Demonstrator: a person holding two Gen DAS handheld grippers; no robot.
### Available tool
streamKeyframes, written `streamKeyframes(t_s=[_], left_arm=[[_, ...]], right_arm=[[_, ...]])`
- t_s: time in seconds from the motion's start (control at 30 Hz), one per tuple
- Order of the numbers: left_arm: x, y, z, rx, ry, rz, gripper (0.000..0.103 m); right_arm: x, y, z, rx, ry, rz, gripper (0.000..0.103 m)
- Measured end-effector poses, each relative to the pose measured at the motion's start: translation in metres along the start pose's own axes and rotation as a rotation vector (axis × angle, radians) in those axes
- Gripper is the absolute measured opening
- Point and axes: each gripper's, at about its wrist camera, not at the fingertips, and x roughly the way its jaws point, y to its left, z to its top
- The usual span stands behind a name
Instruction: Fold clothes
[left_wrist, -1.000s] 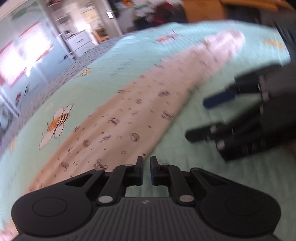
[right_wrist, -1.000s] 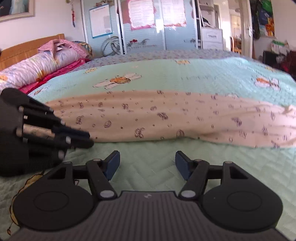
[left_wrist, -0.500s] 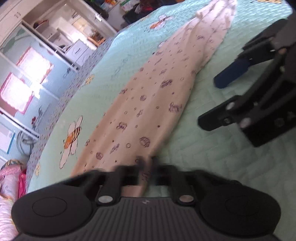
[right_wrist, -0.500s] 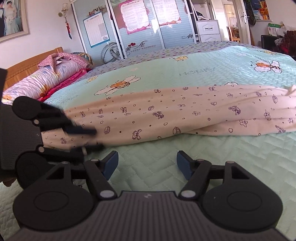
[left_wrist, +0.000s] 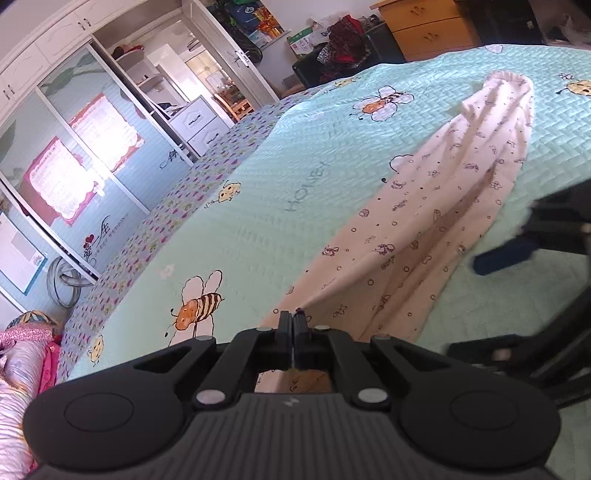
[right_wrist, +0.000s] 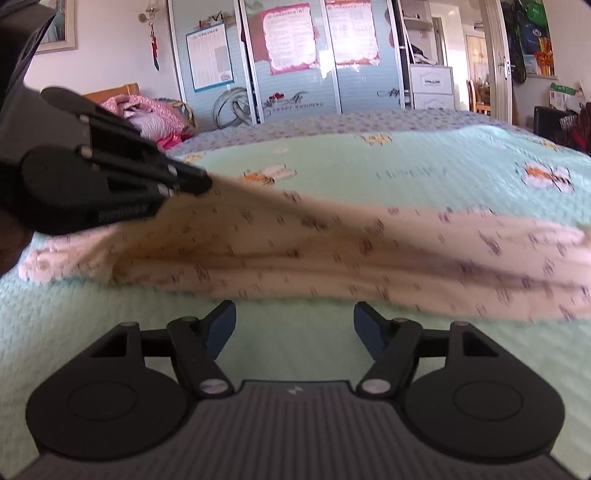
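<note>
Garment: long cream printed garment (left_wrist: 436, 229) lies stretched lengthwise on the green bee-print bedspread (left_wrist: 258, 206), far end flat, near end raised off the quilt
Left gripper (left_wrist: 293, 332): fingers pinched together on the near edge of the fabric, which rises in a taut peak to the tips
Right gripper (right_wrist: 291, 325): blue-padded fingers spread apart, holding nothing, low over the bedspread just beside the garment's long edge
Stage: near end is held up; whether this opens a fold or adjusts one already laid cannot be settled from here
Technique, left: keep the pinch firm and the lift low, so the far end does not drag
Technique, right: take the same end at its other corner (both layers) before carrying it over
Risk: a one-corner lift twists the cloth; creases already run along its length
</note>
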Motion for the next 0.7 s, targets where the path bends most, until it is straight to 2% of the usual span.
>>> streamKeyframes(t_s=[0.17, 0.23, 0.37, 0.43, 0.5, 0.57, 0.7], left_arm=[[0.002, 0.001, -0.003, -0.002, 0.011, -0.006, 0.000], [0.001, 0.001, -0.005, 0.005, 0.013, -0.011, 0.000], [-0.003, 0.003, -0.007, 0.014, 0.001, -0.020, 0.000], [-0.005, 0.006, -0.008, 0.005, -0.008, -0.034, 0.000], [-0.007, 0.010, -0.008, 0.002, -0.019, -0.058, 0.000], [-0.010, 0.012, -0.009, 0.027, -0.019, -0.067, 0.000], [-0.013, 0.018, -0.014, 0.053, -0.013, -0.091, 0.000]], right_arm=[[0.045, 0.009, 0.021, -0.001, 0.046, -0.083, 0.072], [0.061, 0.008, 0.018, 0.007, 0.129, -0.098, 0.073], [0.033, 0.036, 0.000, -0.209, 0.201, -0.059, 0.073], [0.014, 0.038, -0.004, -0.209, 0.166, -0.057, 0.071], [0.000, 0.039, 0.000, -0.178, 0.072, -0.045, 0.072], [-0.002, 0.048, 0.003, -0.192, 0.025, -0.025, 0.072], [0.008, 0.079, -0.007, -0.378, 0.021, 0.026, 0.072]])
